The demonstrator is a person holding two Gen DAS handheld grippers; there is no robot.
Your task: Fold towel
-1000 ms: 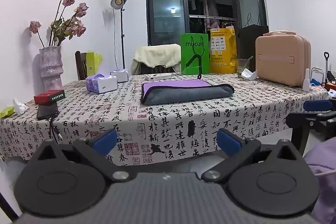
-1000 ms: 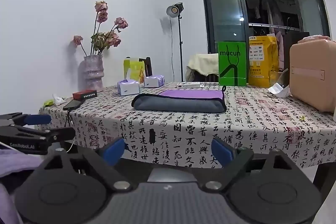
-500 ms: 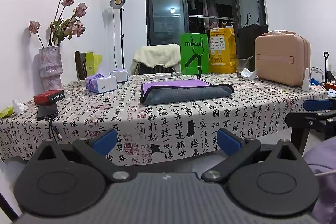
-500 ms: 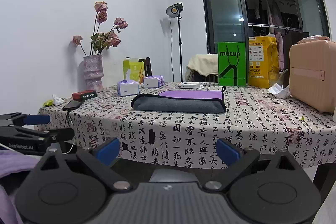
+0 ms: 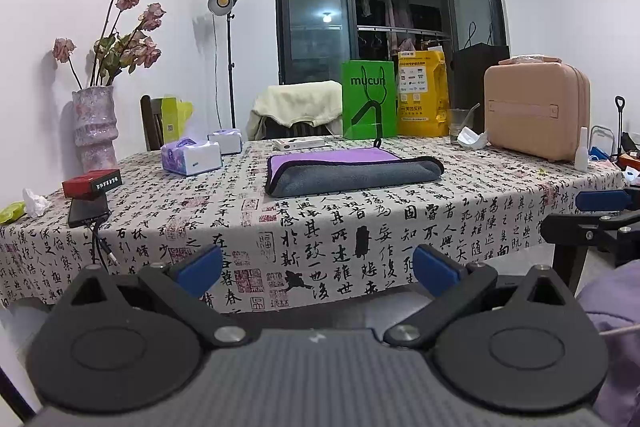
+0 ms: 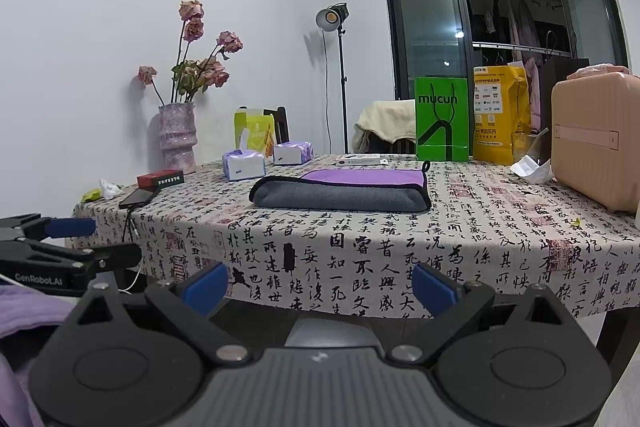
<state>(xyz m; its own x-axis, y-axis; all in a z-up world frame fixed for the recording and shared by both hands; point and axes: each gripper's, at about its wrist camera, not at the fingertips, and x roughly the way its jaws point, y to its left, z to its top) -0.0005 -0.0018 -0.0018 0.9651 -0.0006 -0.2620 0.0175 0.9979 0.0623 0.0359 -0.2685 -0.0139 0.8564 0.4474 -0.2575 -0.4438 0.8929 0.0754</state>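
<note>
A folded towel [image 5: 352, 173], purple on top and grey on its rolled front edge, lies in the middle of the table; it also shows in the right wrist view [image 6: 344, 189]. My left gripper [image 5: 318, 270] is open and empty, held below and in front of the table's front edge. My right gripper [image 6: 320, 287] is open and empty at about the same height. Each gripper shows at the side of the other's view: the right gripper [image 5: 600, 215] and the left gripper [image 6: 60, 243]. Both are well short of the towel.
The table has a calligraphy-print cloth [image 5: 360, 227]. On it are a vase of dried roses [image 5: 94, 127], tissue packs [image 5: 191, 157], a red box [image 5: 91, 183], a phone with cable [image 5: 86, 213], a green bag [image 5: 368, 105], a yellow bag [image 5: 422, 95], a pink case [image 5: 536, 111].
The right gripper's fingers have spread slightly wider and the view has shifted a little. The left gripper and the towel have not moved.
</note>
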